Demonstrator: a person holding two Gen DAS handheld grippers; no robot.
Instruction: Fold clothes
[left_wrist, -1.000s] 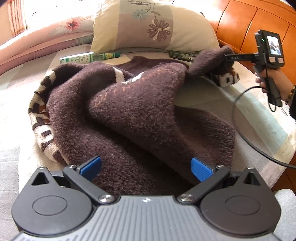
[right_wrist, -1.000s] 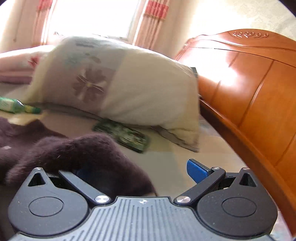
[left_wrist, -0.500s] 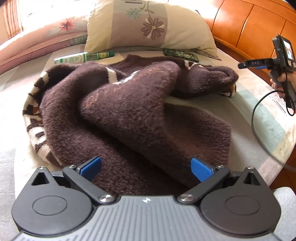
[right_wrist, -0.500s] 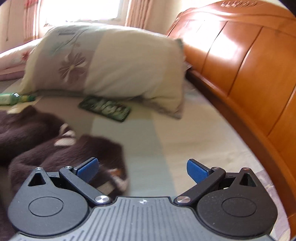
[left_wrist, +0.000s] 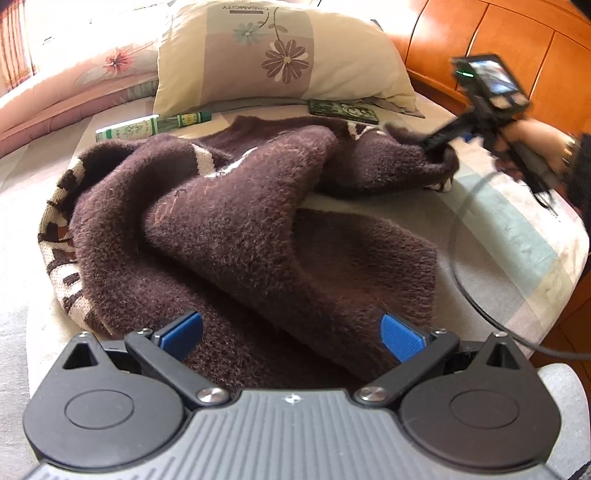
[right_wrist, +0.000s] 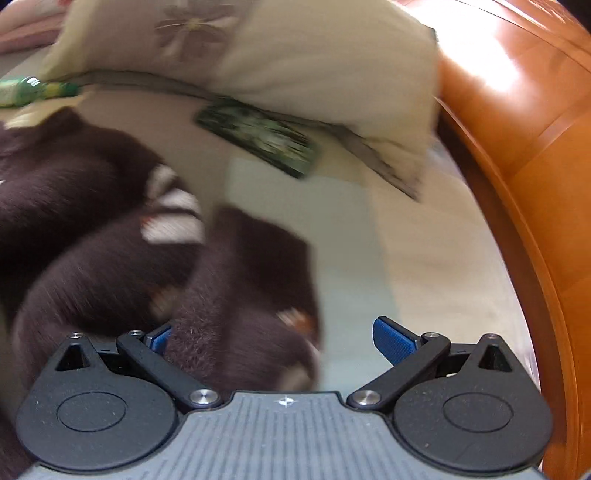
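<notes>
A dark brown fuzzy sweater (left_wrist: 236, 221) lies crumpled in a heap on the bed (left_wrist: 517, 236), with a cream-and-brown patterned band curling along its far-left edge. The left gripper (left_wrist: 291, 330) hangs low over the near hem with its blue-padded fingers (left_wrist: 400, 336) spread wide apart, the knit lying beneath and between them but nothing pinched. Ahead of it and off to the right, the right gripper (right_wrist: 275, 338) is also spread open; a fold of the sweater's sleeve end (right_wrist: 240, 288) bulges up against its left pad (right_wrist: 159, 338), while the right pad (right_wrist: 391, 339) stands clear over the pale sheet, so the cloth sits inside the opening without being clamped. From the left claw's view, that tool reaches into the far-right corner of the garment, a hand (left_wrist: 532, 142) wrapped round its handle and a black cable (left_wrist: 469, 280) looping away from it. Beyond both claws sits a flowered pillow (left_wrist: 280, 55); a green bottle (left_wrist: 151, 127) lies just past the sweater to the left, a dark green flat packet (right_wrist: 258, 138) lies ahead of the right claw, and a polished wooden headboard (right_wrist: 524, 147) rises to its right.
</notes>
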